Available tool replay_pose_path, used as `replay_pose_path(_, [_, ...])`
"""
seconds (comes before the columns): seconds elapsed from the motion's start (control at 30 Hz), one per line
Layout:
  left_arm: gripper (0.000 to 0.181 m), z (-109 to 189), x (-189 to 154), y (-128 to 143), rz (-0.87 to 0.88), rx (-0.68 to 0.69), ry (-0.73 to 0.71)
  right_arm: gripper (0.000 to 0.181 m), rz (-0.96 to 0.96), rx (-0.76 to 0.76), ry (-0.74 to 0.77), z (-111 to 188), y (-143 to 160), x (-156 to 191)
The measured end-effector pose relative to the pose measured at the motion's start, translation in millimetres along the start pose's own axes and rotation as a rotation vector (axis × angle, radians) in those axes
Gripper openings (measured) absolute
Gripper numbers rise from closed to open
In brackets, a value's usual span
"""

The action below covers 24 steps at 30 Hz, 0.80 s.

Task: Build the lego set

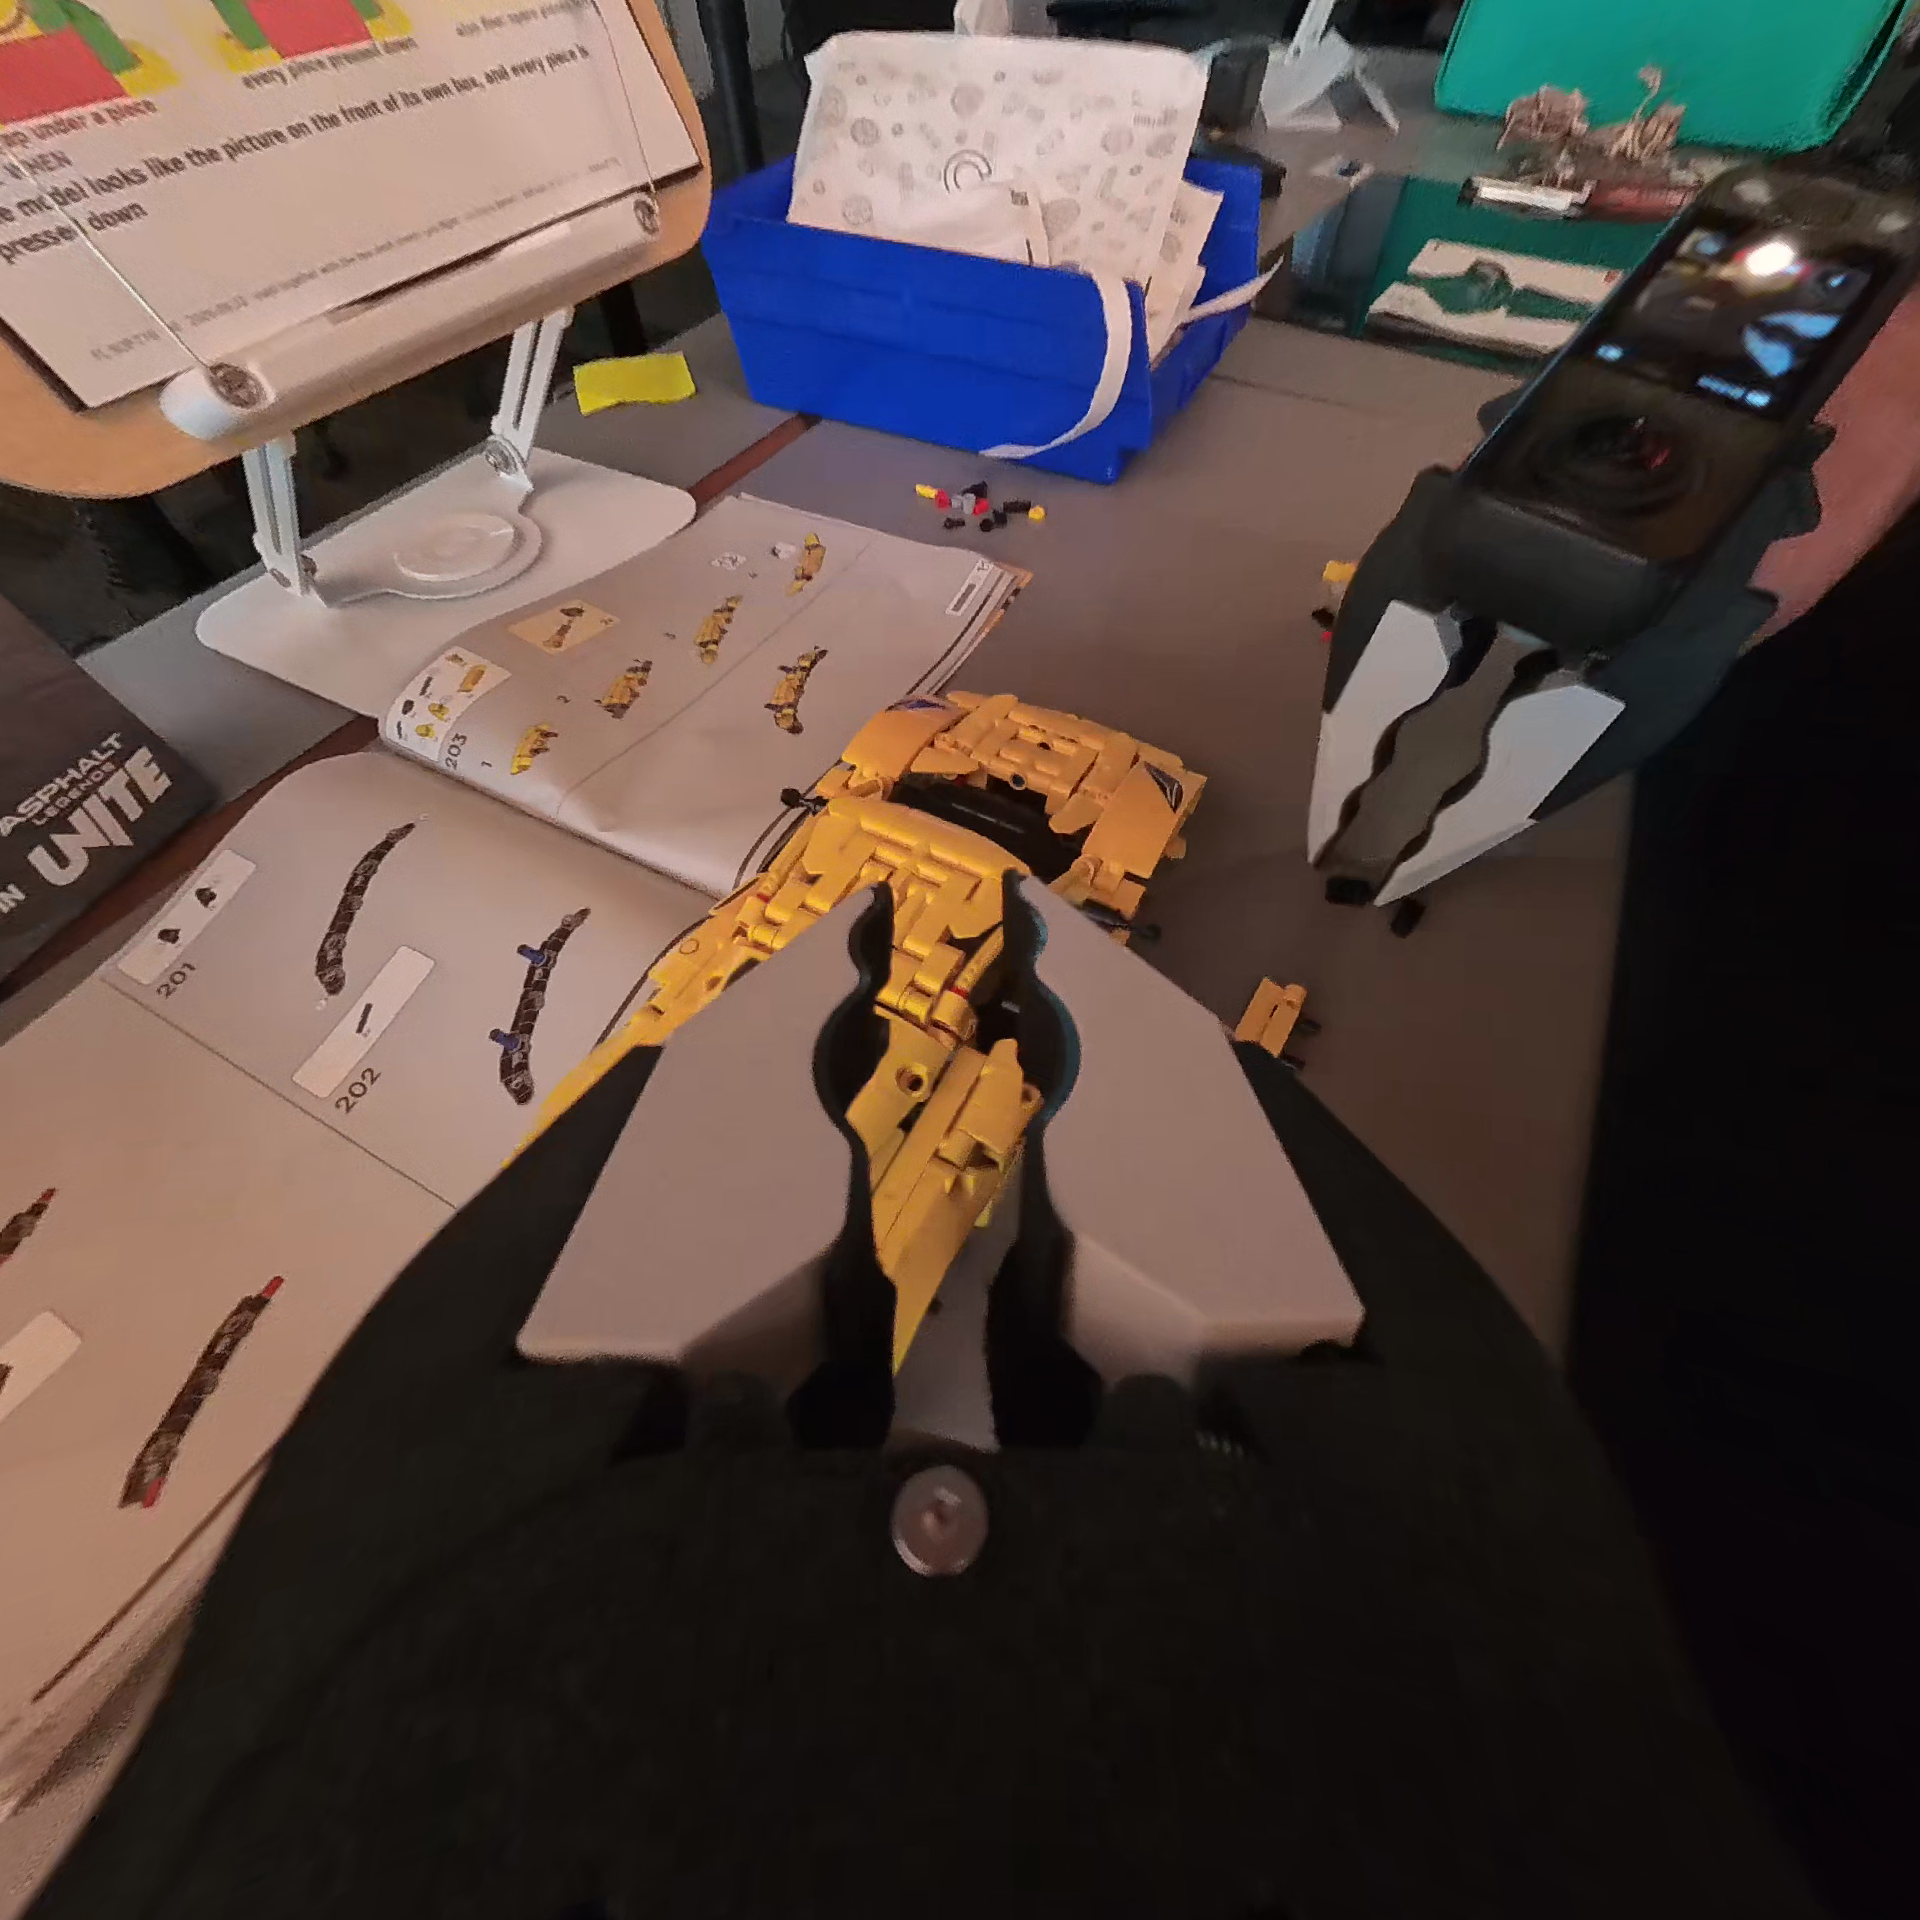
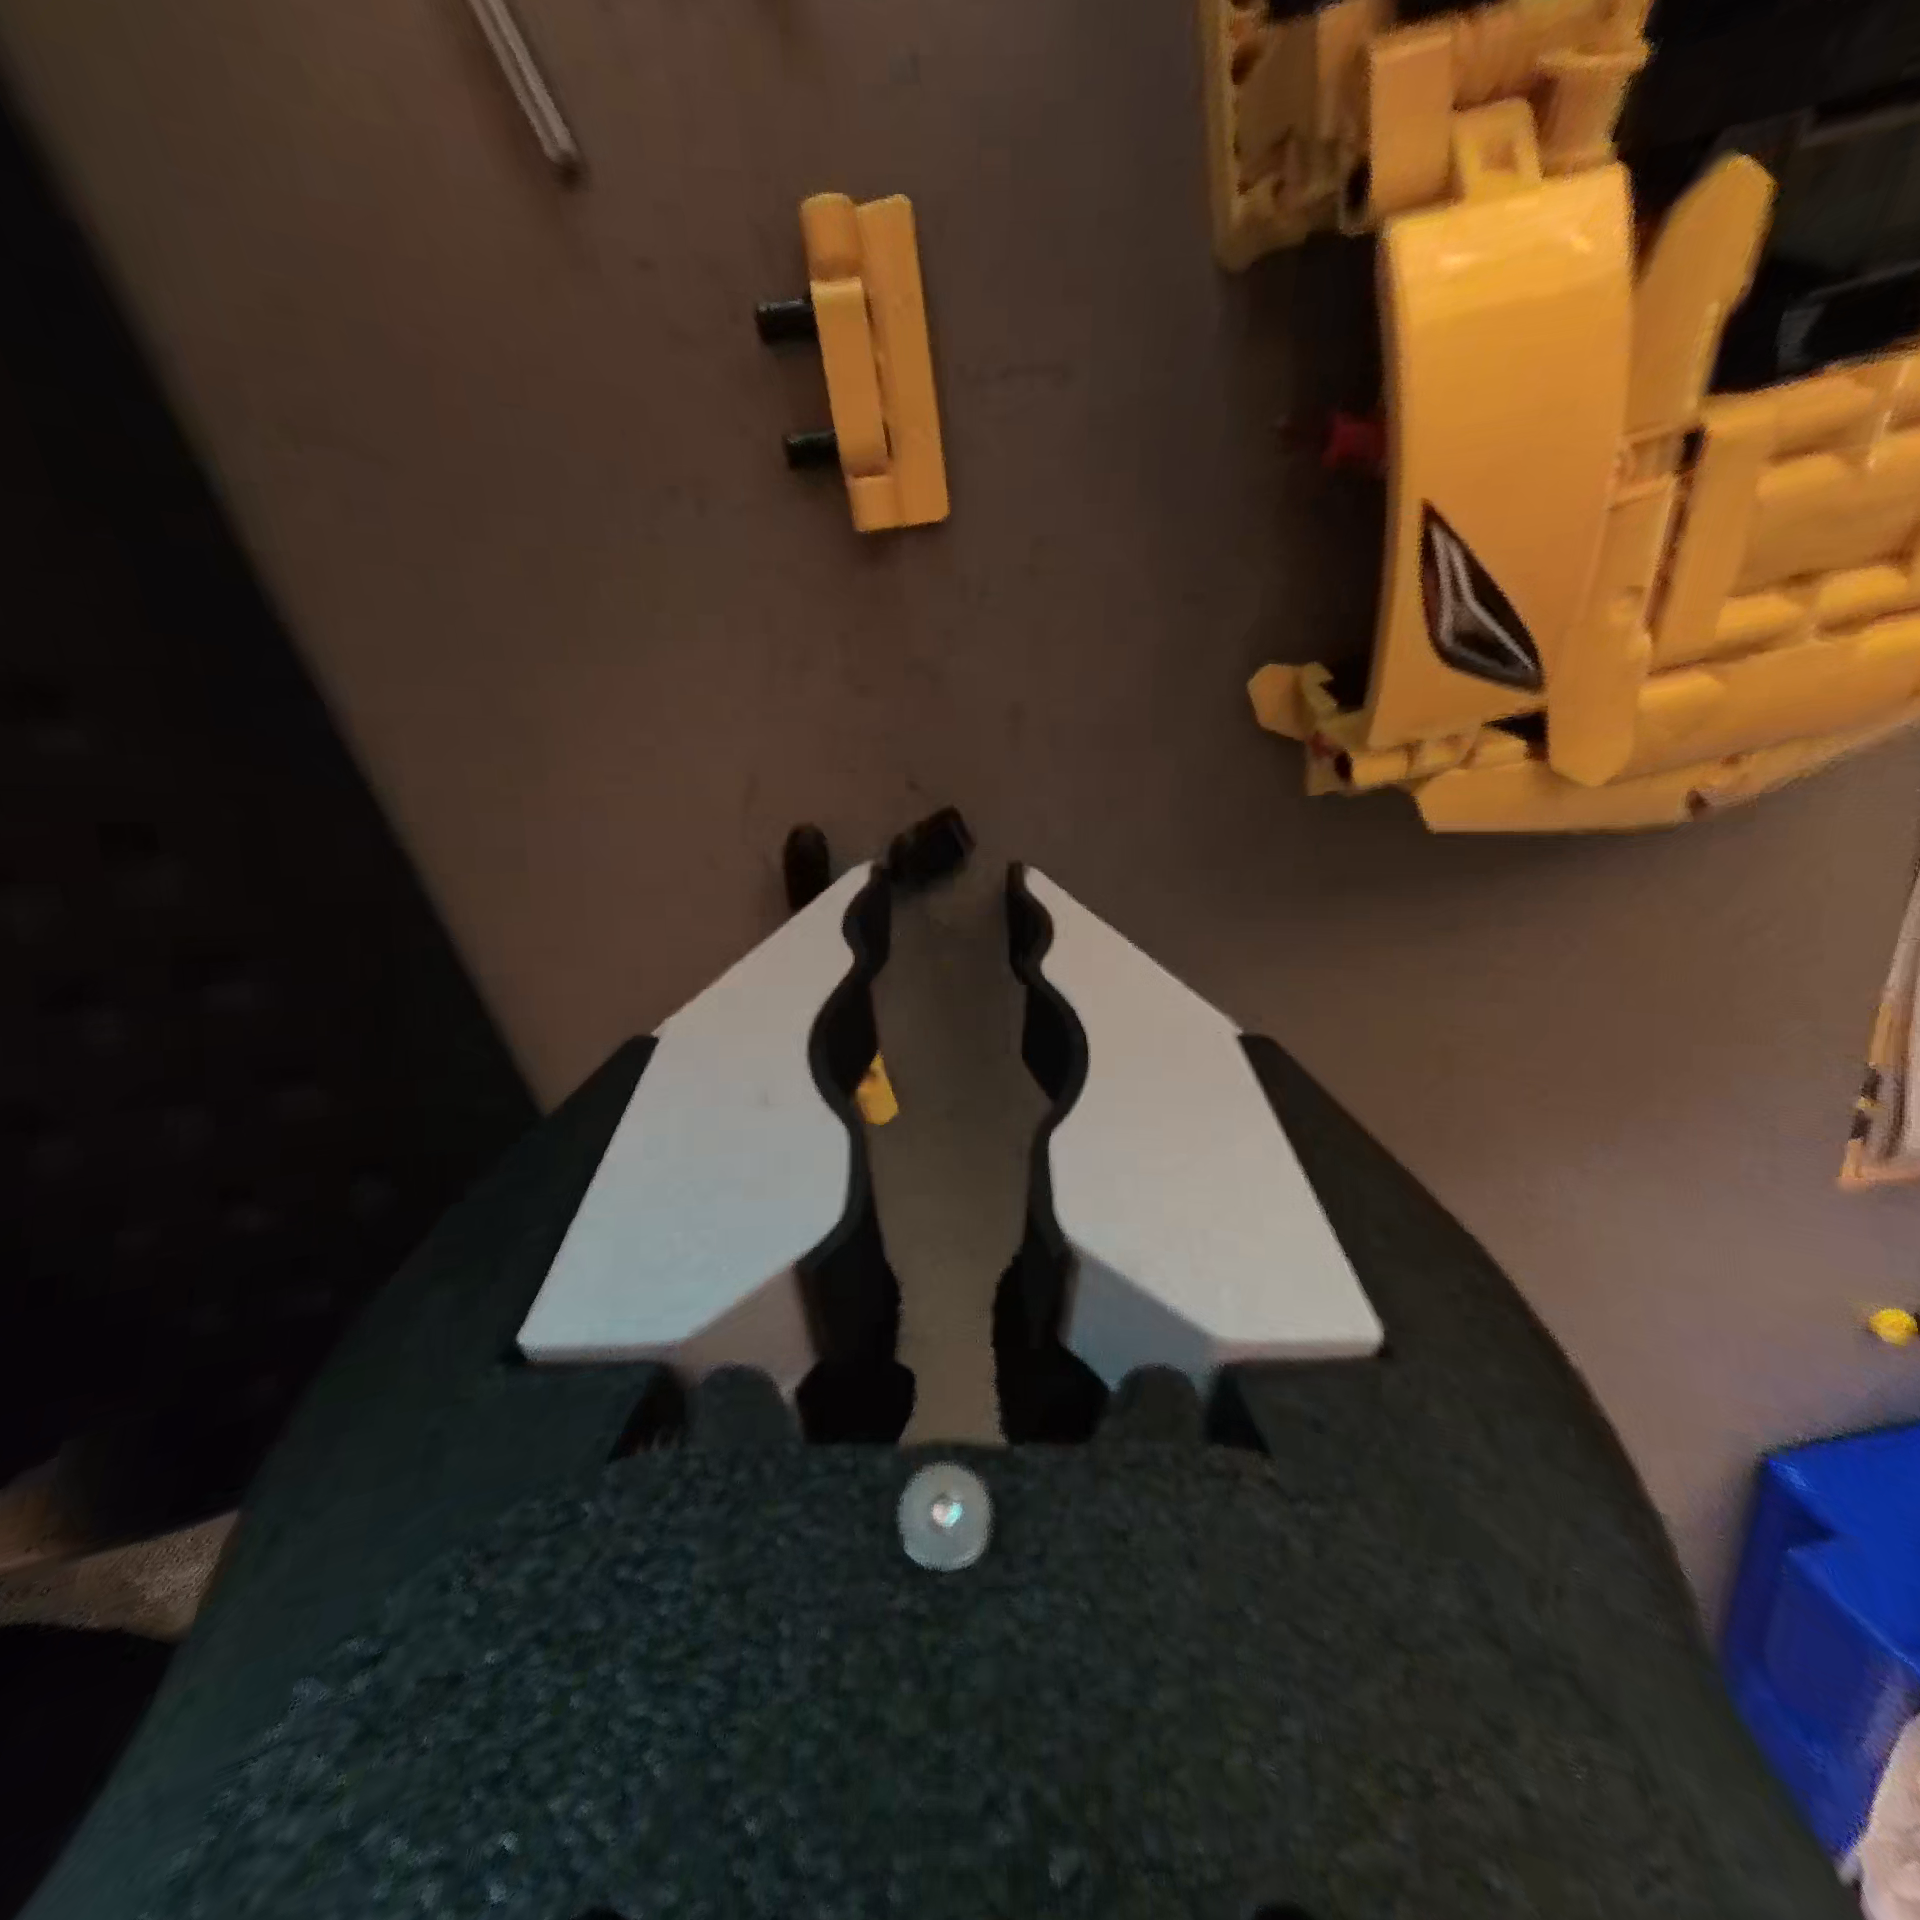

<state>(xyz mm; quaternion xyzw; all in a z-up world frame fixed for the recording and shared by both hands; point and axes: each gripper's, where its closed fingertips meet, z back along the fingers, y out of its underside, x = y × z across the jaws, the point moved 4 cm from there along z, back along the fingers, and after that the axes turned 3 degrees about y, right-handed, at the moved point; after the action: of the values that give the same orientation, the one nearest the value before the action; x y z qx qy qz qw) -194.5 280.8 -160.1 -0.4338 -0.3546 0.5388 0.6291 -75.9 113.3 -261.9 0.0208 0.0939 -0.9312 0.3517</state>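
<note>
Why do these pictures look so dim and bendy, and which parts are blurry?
Left wrist view: wide-angle lens bows the white document stand and open instruction booklet at the edges; dim warm light, the yellow brick car fairly sharp. Right wrist view: the car is smeared by blur, the small yellow two-pin piece softer, deep shadow at left.

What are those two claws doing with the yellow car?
A person is building a yellow Lego car with a claw in each hand. The left claw hovers open over the car, which lies on the grey table beside an open instruction booklet. The right claw is open and low over the table, right by a small black piece, perhaps about to grab it. A small yellow part with two black pins waits nearby.
</note>
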Motion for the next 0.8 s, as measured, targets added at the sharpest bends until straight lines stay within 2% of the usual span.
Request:
replay_pose_path(0.17, [0.02,4,-5,-4,0.069,-0.185,0.04,0.022,-0.1,-0.145,0.062,29,39,3])
replay_pose_path(0.23, [0.02,3,-8,-7,0.142,-0.265,0.112,0.021,-0.171,-0.211,0.021,30,56,11])
replay_pose_path(0.3, [0.02,1,-11,-8,0.186,-0.29,0.166,0.021,-0.213,-0.288,0.015,25,62,16])
replay_pose_path(0.4, [0.02,-1,-16,-5,0.124,-0.268,0.164,0.019,-0.207,-0.418,0.056,19,61,20])
replay_pose_path(0.47, [0.02,-3,-23,-3,0.095,-0.253,0.187,0.018,-0.202,-0.433,0.068,14,62,20])
replay_pose_path(0.53, [0.02,-5,-34,-2,0.093,-0.239,0.255,0.018,-0.194,-0.421,0.057,7,63,19])
replay_pose_path(0.6, [0.02,-8,-49,2,0.079,-0.204,0.343,0.009,-0.18,-0.451,0.042,4,60,19])
replay_pose_path(0.67, [0.02,-12,-65,9,0.018,-0.149,0.4,0.008,-0.164,-0.487,0.033,4,57,18])
replay_pose_path(0.73, [0.02,-18,-82,16,-0.073,-0.102,0.441,0.008,-0.215,-0.555,-0.052,12,44,16])
replay_pose_path(0.8, [0.02,-24,-100,21,-0.154,-0.066,0.47,0.008,-0.303,-0.688,-0.254,30,17,19])
